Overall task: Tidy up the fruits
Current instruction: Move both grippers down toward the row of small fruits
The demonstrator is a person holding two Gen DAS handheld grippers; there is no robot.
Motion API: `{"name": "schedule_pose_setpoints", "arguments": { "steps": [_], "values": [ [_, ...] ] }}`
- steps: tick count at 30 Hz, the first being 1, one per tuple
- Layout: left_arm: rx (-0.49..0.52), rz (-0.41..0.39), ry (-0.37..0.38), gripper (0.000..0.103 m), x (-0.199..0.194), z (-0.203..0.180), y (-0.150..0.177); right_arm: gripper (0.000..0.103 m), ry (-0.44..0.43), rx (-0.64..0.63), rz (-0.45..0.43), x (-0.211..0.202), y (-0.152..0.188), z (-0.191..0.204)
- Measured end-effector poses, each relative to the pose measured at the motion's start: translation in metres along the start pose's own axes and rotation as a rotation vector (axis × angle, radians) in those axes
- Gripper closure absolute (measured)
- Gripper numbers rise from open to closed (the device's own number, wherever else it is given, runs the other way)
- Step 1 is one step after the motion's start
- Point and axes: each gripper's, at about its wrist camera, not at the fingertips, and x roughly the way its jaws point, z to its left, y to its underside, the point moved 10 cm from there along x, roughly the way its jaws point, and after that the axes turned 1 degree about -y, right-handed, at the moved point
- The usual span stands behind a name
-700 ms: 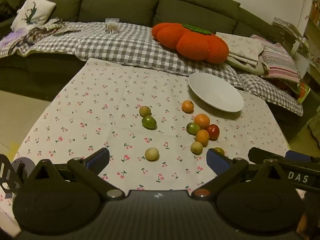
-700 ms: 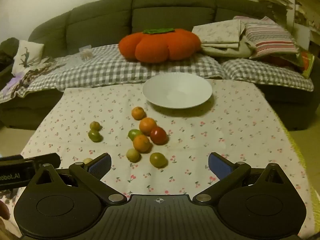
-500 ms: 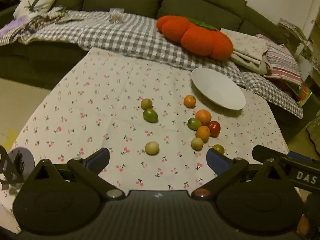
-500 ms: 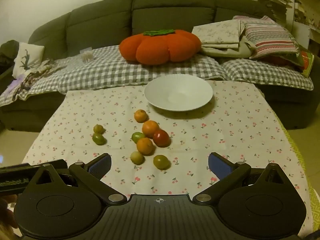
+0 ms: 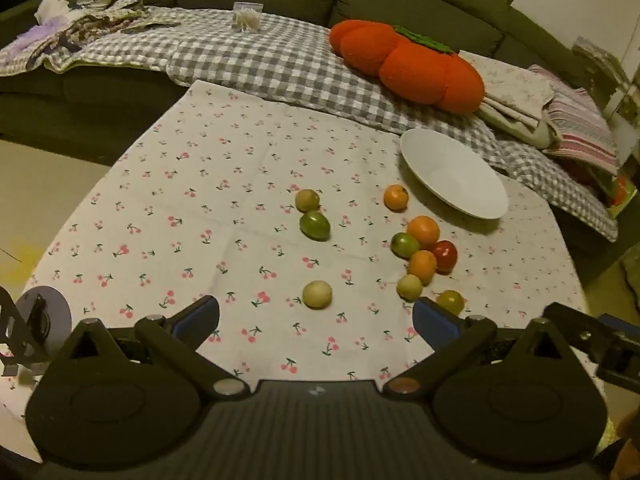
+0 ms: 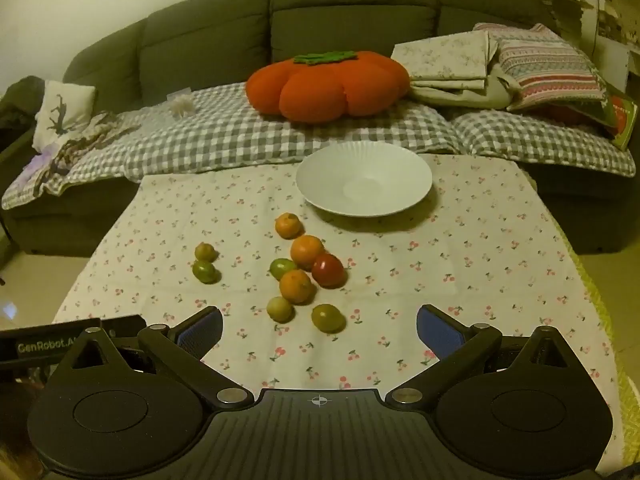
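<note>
**Dim, warm, fisheye-warped**

Both views dim with a yellow-green cast, grainy and soft. Plate throws a dark shadow toward the camera (light from above and behind it). Fruit shadows short and soft. Sofa nearly black. Straight edges bow hard at the rims, corners vignetted. Slight smear in the left view.

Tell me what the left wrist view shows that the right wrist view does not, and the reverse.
Only the left wrist view: a pale yellow round fruit lying alone near the open left gripper, and a grey disc on a black stand.
Only the right wrist view: the table's right edge with a yellow-green mat.
Both: the empty white ribbed plate, the red fruit, the orange pumpkin cushion.
</note>
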Motion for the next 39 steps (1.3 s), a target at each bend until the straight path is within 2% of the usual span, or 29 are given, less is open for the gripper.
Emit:
{"name": "schedule_pose_setpoints", "arguments": {
  "steps": [5, 14, 16, 19, 25, 29, 33, 37, 39],
  "values": [
    [0.044, 0.001, -0.025, 0.001, 0.003, -0.005, 0.002, 0.000, 0.004, 0.000, 0.016, 0.001, 0.001, -0.005],
    [0.063, 0.031, -0.009, 0.001, 0.013, -0.009, 0.003, 0.000, 0.008, -0.031, 0.026, 0.009, -0.002, -0.011],
    [0.084, 0.034, -0.009, 0.001, 0.015, -0.011, 0.000, 0.000, 0.008, -0.036, 0.024, 0.012, -0.006, -0.012],
    [0.068, 0.019, -0.050, 0.001, 0.017, -0.007, -0.009, 0.000, -0.002, -0.037, 0.004, 0.014, -0.016, -0.014],
    [0.079, 0.094, -0.082, 0.001, 0.027, -0.004, -0.020, 0.000, -0.042, -0.034, -0.007, 0.017, -0.034, -0.012],
    [0.081, 0.102, -0.075, 0.001, 0.030, -0.003, -0.035, 0.000, -0.080, -0.041, -0.022, 0.016, -0.045, -0.011],
    [0.148, 0.076, -0.068, 0.001, 0.027, -0.007, -0.060, 0.000, -0.095, -0.013, 0.033, 0.029, -0.057, -0.012],
    [0.200, 0.014, -0.097, 0.001, 0.023, -0.012, -0.091, 0.000, -0.112, -0.068, -0.023, 0.030, -0.082, 0.000],
    [0.212, -0.015, -0.079, 0.001, 0.025, -0.014, -0.101, 0.000, -0.119, -0.097, -0.055, 0.033, -0.086, 0.004]
  ]
}}
